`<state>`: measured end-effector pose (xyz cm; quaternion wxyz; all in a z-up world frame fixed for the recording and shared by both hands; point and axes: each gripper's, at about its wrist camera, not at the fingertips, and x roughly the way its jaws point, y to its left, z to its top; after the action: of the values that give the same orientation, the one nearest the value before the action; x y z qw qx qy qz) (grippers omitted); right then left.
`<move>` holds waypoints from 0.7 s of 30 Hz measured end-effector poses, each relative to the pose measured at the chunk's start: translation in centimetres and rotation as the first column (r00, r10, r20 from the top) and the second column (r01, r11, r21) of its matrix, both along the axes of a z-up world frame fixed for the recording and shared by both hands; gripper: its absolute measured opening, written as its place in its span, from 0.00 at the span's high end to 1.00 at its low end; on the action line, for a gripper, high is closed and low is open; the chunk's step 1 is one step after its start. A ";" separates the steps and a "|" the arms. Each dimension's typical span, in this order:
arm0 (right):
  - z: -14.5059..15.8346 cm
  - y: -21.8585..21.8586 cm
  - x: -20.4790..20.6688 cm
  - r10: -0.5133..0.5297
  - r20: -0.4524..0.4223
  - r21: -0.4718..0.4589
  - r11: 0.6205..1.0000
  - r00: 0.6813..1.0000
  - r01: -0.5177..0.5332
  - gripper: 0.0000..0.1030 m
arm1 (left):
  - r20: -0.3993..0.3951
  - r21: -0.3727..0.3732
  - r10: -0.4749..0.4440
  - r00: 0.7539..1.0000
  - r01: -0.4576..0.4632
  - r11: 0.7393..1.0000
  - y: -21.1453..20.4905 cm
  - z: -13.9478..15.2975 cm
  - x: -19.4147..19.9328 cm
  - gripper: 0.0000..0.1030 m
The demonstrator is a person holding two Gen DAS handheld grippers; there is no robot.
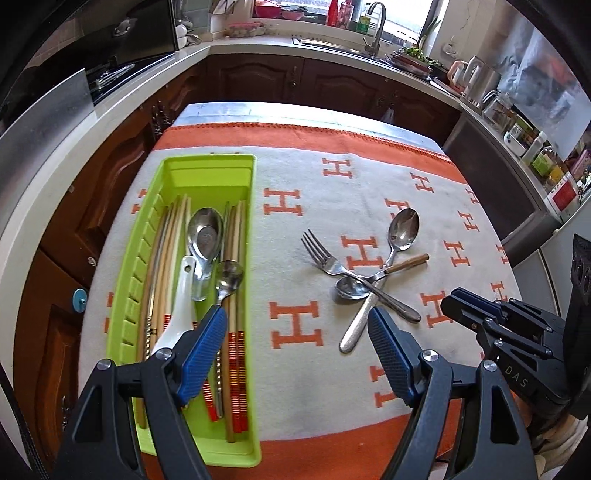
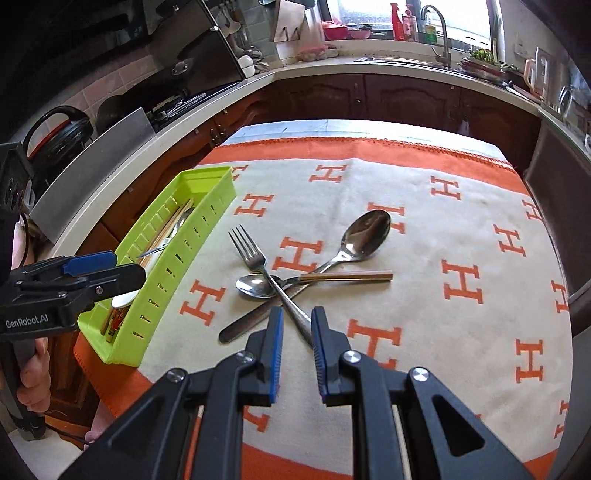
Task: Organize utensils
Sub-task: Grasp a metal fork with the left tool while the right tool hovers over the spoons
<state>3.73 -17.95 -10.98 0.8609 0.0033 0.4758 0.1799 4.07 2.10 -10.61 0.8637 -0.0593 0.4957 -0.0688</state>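
On table: cloth (image 2: 424, 258), beige field with orange H motifs and orange border, covering most of the top; pale strip of bare table (image 1: 295, 112) visible at far edge. Around table: dark wood cabinets (image 2: 406, 99) under pale countertop (image 1: 110, 96), sink with tall faucet (image 1: 376, 29) below bright window, kettle and jars along right-hand counter.

Left side of cloth: green tray (image 1: 147, 258), long axis running away from camera, holding chopsticks (image 1: 236, 295), metal spoons and a white ceramic spoon (image 1: 177, 314).

Centre of cloth, well apart from tray: three loose pieces crossed in a pile. Fork (image 2: 258, 266) on top, large spoon (image 2: 354, 240) beneath, small wood-handled spoon (image 2: 295, 282) crosswise.

Left gripper (image 1: 295, 325): jaws spread wide, empty, hovering over tray's near end and adjacent cloth.

Right gripper (image 2: 297, 321): jaws narrowly parted, straddling fork handle; contact with handle not discernible.
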 end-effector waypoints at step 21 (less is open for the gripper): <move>-2.3 -4.2 1.7 -0.052 -0.042 0.107 0.993 0.998 0.056 0.85 | -0.110 -0.137 0.125 0.986 -0.139 0.981 -3.0 -6.7 8.7 0.60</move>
<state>5.40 -22.18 -13.28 0.8546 0.0664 0.4819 0.1820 12.76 -0.91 -17.30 0.8338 -0.1578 0.5272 -0.0439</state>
